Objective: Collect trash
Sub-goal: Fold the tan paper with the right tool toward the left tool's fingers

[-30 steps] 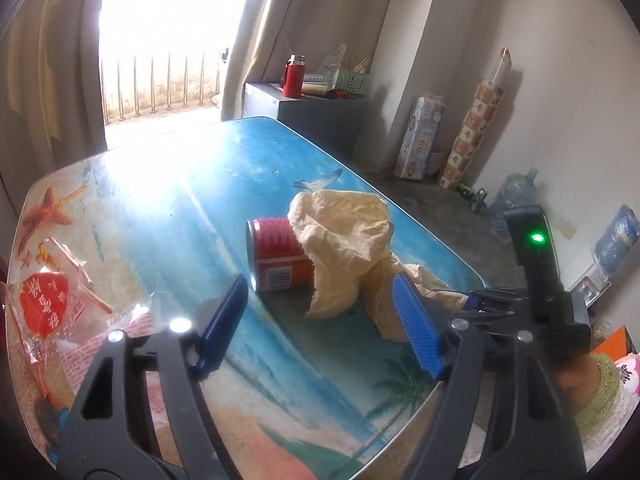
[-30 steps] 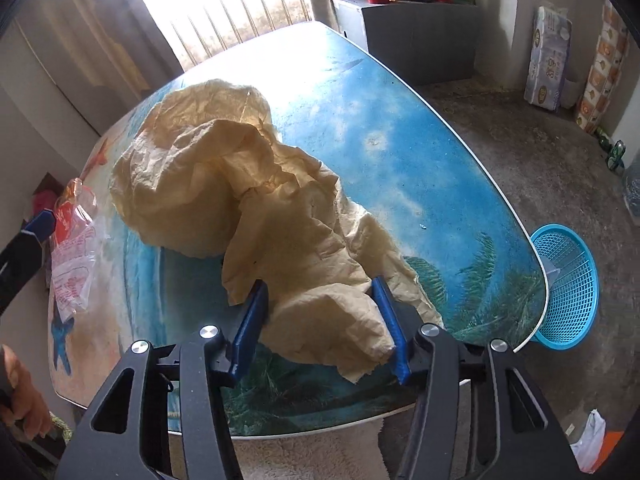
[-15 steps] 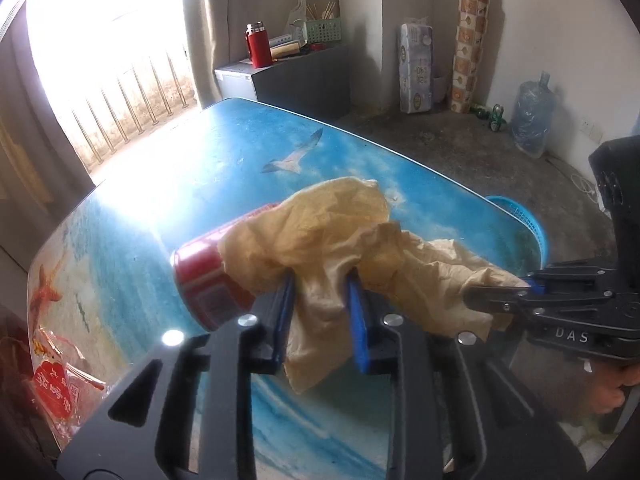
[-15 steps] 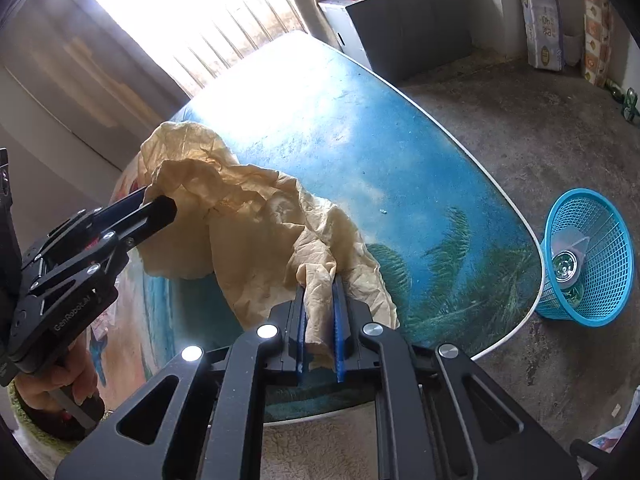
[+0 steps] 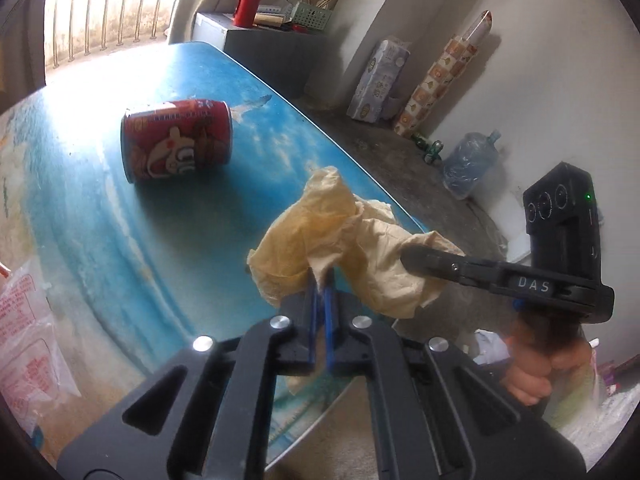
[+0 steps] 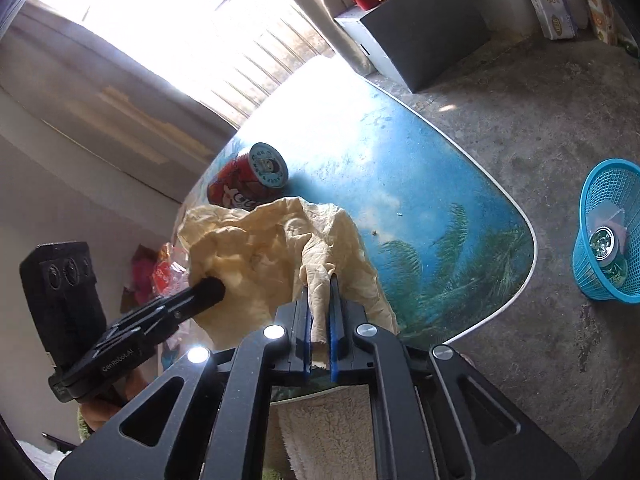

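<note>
Once draped over, can [image 5: 176, 140] now uncovered.

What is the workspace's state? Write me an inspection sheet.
Surface: blue beach-print table, few crumbs.
Job's things: crumpled yellow paper held off the table by both grippers; red can on its side; blue basket on the floor, with trash inside.
Clutter: red-printed plastic wrapper at the table edge.
Grippers: left hand-held gripper and right hand-held gripper shut on the paper.
Cables: nothing seen.
Surroundings: water jug, grey cabinet, red flask.
</note>
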Demonstrator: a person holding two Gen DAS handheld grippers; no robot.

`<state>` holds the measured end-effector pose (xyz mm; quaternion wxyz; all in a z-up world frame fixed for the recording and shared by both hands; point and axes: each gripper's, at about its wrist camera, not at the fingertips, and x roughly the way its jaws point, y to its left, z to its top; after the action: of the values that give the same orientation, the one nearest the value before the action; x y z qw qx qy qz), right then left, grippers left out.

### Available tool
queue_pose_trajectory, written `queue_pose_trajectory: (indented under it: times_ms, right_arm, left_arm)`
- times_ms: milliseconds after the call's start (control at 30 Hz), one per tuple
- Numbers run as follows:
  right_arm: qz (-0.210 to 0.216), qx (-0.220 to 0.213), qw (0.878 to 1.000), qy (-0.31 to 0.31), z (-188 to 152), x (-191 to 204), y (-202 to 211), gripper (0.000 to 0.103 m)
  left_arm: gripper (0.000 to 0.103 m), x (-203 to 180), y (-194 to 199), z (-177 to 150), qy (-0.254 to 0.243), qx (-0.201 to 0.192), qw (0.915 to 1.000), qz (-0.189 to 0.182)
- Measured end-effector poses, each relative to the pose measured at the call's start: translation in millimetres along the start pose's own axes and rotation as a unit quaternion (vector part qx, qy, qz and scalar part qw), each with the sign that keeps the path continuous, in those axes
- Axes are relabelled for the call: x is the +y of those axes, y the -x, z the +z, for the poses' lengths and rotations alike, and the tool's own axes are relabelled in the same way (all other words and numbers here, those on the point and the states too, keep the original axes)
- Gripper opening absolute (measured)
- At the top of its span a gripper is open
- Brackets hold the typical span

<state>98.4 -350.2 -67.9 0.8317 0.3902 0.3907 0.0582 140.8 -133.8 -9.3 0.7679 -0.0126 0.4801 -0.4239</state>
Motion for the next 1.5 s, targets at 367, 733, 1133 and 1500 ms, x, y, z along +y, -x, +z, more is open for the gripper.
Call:
queue_pose_trajectory:
  times_ms: [367, 733, 1133, 1500]
  right_arm:
    - [0.090, 0.104, 0.991, -0.004, -5, 31, -47, 0.007]
    - [0.070, 0.201, 0.977, -0.019, -14, 35, -118, 0.007]
    - [0.096, 0.223, 0.966, -0.085, -15, 14, -127, 0.004]
    - [0.104, 0.222, 0.964, -0.103, -16, 8, -126, 0.004]
  left_arm:
    - [0.002, 17, -19, -46, 0.016, 0.029, 0.9993, -0.016]
    - [0.033, 29, 6, -63, -0.016, 0.017, 0.9992, 0.032]
    - [0.052, -15, 0, -89, -0.182, 0.017, 0.9793, 0.086]
    - [0.045, -15, 0, -82, -0.166, -0.021, 0.9753, 0.144]
